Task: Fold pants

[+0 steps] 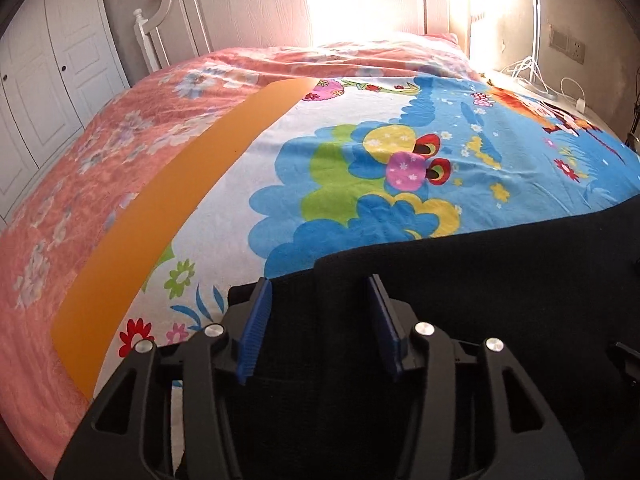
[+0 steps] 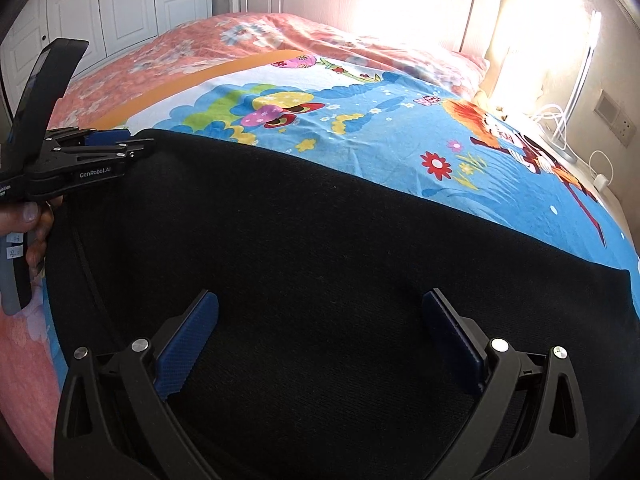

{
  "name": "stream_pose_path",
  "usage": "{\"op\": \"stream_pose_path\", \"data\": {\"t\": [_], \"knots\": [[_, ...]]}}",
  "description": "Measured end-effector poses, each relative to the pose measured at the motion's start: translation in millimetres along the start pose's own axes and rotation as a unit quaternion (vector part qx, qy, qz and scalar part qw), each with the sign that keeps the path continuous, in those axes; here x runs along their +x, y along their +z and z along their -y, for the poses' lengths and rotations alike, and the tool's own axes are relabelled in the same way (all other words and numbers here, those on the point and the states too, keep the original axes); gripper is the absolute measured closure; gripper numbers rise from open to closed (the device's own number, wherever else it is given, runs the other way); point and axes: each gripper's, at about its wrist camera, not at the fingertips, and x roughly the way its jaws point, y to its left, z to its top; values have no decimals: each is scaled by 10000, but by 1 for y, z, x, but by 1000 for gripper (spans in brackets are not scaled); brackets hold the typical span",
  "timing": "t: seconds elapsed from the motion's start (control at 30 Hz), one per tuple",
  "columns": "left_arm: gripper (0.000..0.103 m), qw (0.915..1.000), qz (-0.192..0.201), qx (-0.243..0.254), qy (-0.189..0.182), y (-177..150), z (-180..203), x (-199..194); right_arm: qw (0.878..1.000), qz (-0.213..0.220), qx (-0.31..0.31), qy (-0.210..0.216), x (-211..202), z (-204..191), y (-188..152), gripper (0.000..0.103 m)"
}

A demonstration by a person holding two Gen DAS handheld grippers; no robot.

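We are in a home bedroom: a bed (image 1: 120, 184) with a pink floral cover, a cartoon sheet (image 1: 360, 152) spread on it, a white headboard (image 1: 240, 8), white wardrobe doors (image 1: 60, 60), and a wall socket (image 1: 568, 44) with cables.

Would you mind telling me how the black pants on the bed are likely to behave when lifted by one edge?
The black pants look like soft knit lying flat on the cartoon sheet, so they would probably drape limply. The textured weave suggests the pads should hold it. A single pinch may lift only one layer.

Black hand-held gripper (image 2: 320, 340), blue pads (image 2: 188, 344)
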Motion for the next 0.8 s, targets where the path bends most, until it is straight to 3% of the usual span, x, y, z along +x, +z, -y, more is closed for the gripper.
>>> {"op": "stream_pose_path", "data": {"t": [0.07, 0.1, 0.17, 0.2, 0.27, 0.33, 0.47, 0.5, 0.57, 0.7, 0.8], "knots": [[35, 9990, 164, -347, 231, 2, -17, -10, 10000, -12, 26, 36, 1, 1, 1, 5], [35, 9975, 329, -619, 93, 0, -24, -22, 10000, -17, 33, 46, 1, 1, 1, 5], [38, 9862, 710, -1494, -103, -14, -43, -49, 10000, -21, 46, 62, 1, 1, 1, 5], [39, 9753, 865, -1995, -381, -26, -55, -61, 10000, -20, 48, 63, 1, 1, 1, 5], [41, 9419, 1110, -3088, -721, -60, -78, -85, 10000, -18, 50, 64, 1, 1, 1, 5], [44, 9023, 1283, -3926, -1237, -99, -93, -101, 10000, -18, 49, 63, 1, 1, 1, 5], [44, 8322, 1247, -4887, -2304, -163, -100, -103, 9999, -17, 64, 79, 1, 1, 1, 5], [46, 8189, 1142, -5052, -2472, -173, -99, -98, 9999, -18, 65, 82, 1, 1, 1, 5], [50, 8080, 1059, -5148, -2662, -179, -99, -89, 9999, -16, 73, 89, 1, 1, 1, 5], [56, 7980, 693, -5302, -2779, -174, -101, -64, 9999, -17, 77, 93, 1, 1, 1, 5], [62, 8035, 439, -5216, -2836, -158, -102, -48, 9999, -16, 81, 99, 1, 1, 1, 5]]}}
